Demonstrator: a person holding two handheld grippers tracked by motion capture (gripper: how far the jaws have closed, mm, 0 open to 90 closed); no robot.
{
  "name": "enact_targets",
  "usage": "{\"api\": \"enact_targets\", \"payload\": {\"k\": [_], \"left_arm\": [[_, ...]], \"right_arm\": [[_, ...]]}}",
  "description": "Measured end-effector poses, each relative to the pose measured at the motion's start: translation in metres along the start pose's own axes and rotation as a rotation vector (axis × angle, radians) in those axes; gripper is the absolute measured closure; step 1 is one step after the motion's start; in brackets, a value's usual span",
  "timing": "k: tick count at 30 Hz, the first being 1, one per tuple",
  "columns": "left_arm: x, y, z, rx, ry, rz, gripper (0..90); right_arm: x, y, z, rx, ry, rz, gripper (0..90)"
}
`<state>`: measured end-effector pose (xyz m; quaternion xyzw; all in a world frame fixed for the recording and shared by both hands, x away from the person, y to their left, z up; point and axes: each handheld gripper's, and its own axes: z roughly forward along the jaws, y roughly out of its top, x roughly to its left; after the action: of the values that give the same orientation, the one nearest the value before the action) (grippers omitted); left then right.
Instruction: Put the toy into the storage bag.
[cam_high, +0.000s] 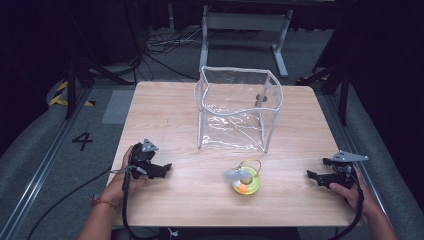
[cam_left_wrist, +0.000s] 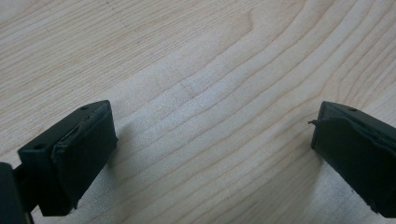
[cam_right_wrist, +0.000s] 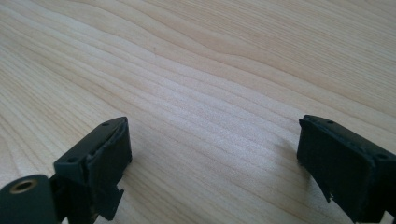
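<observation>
Table (cam_high: 165, 107): clear bag (cam_high: 239, 107) behind yellow-green toy (cam_high: 246, 181)

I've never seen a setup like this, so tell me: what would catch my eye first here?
Probably the clear plastic bag, standing open and upright at the far middle of the wooden table. In front of it lies a small yellow-green toy with a loop on top. At either side a hand holds a black tool: the left gripper and the right gripper, both resting with jaws wide apart.
</observation>
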<state>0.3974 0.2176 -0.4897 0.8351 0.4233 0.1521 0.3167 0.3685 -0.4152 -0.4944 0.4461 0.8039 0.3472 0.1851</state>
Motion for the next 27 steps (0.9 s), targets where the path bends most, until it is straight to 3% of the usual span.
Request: {"api": "enact_targets", "payload": {"k": [17, 21, 23, 27], "left_arm": [[0.001, 0.000, 0.000, 0.002, -0.006, 0.009, 0.4], [0.001, 0.000, -0.001, 0.001, -0.002, 0.010, 0.5], [0.001, 0.000, -0.001, 0.000, -0.002, 0.011, 0.5], [0.001, 0.000, 0.000, 0.000, -0.003, 0.011, 0.5]], "right_arm": [[-0.002, 0.000, -0.001, 0.019, 0.000, -0.003, 7.2], [-0.005, 0.005, -0.004, 0.078, 0.018, -0.041, 9.4], [-0.006, 0.007, -0.006, 0.087, 0.037, -0.050, 18.7], [-0.004, 0.012, -0.008, 0.123, 0.030, -0.075, 16.2]]}}
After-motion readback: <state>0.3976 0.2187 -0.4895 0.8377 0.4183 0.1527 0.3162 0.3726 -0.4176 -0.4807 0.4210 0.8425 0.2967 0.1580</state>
